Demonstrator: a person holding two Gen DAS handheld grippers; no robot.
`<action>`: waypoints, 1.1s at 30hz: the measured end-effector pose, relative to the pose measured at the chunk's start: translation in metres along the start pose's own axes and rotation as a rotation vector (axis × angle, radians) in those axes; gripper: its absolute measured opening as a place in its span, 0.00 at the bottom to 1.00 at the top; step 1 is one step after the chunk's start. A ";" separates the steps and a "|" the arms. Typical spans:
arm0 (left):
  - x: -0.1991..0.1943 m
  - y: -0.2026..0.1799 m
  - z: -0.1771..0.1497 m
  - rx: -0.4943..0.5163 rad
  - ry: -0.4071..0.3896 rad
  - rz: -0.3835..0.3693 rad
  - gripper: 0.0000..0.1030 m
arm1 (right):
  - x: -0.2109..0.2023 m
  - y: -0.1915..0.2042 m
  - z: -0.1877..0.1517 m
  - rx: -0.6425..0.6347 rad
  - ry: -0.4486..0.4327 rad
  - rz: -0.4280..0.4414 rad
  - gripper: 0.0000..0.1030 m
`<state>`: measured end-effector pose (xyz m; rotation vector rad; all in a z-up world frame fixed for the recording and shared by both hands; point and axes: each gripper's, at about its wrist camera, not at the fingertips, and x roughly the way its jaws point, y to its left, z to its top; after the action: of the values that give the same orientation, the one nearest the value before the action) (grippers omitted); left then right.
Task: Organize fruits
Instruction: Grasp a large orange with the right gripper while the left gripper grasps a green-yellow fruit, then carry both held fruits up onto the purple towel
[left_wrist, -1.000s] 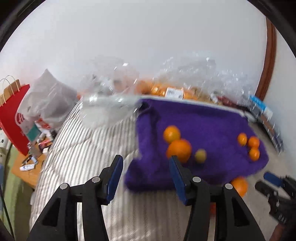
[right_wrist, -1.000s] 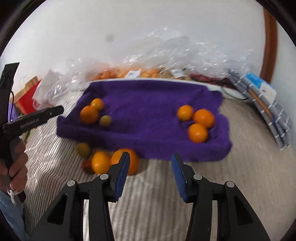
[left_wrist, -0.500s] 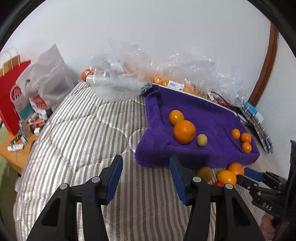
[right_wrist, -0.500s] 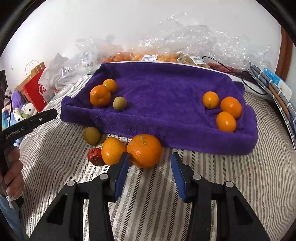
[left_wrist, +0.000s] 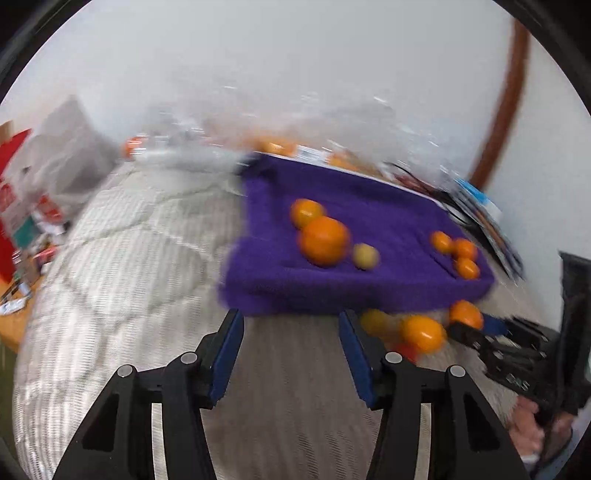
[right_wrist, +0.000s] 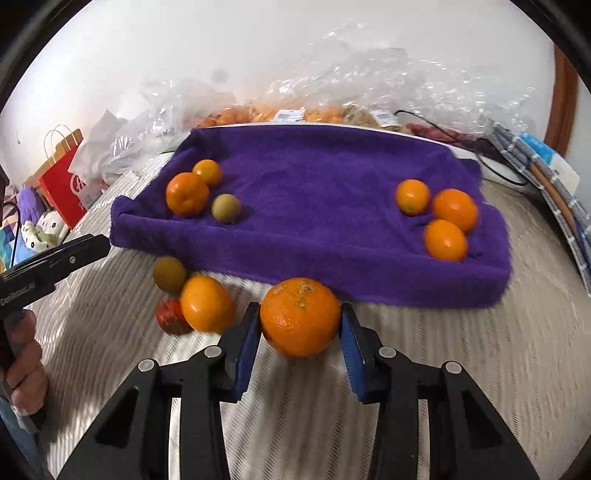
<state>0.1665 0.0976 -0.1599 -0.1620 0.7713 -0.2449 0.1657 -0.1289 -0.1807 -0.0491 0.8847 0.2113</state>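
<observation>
A purple towel (right_wrist: 314, 177) lies on the striped bed cover. At its left sit two oranges (right_wrist: 187, 194) and a greenish fruit (right_wrist: 226, 208); three oranges (right_wrist: 445, 240) sit at its right. In front of the towel, the large orange (right_wrist: 300, 317) is between the fingertips of my right gripper (right_wrist: 299, 314), whose jaws are closing, with the pads at the orange's sides. Beside it lie another orange (right_wrist: 206, 304), a red fruit (right_wrist: 170, 317) and a greenish fruit (right_wrist: 169, 274). My left gripper (left_wrist: 290, 321) stands open and empty before the towel's near edge.
Clear plastic bags (right_wrist: 369, 74) with more fruit pile up against the wall behind the towel. A red paper bag (right_wrist: 62, 184) and clutter stand off the bed's left side. Striped items (right_wrist: 546, 184) lie at the right. A hand (right_wrist: 22, 365) holds the left gripper.
My right gripper has moved forward so the large orange now sits between its pads, and the jaws have narrowed. The left gripper has dipped and come nearer the towel's front edge.
</observation>
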 end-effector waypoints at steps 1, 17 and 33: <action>0.002 -0.008 0.000 0.011 0.015 -0.008 0.49 | -0.004 -0.005 -0.003 -0.002 -0.003 -0.013 0.40; 0.049 -0.043 0.003 -0.071 0.151 -0.085 0.26 | -0.036 -0.056 -0.034 0.075 -0.061 -0.039 0.40; 0.004 -0.040 0.001 -0.065 0.045 0.034 0.26 | -0.042 -0.072 -0.037 0.162 -0.095 0.012 0.40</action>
<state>0.1637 0.0583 -0.1526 -0.2053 0.8264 -0.1917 0.1265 -0.2114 -0.1746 0.1156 0.8048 0.1512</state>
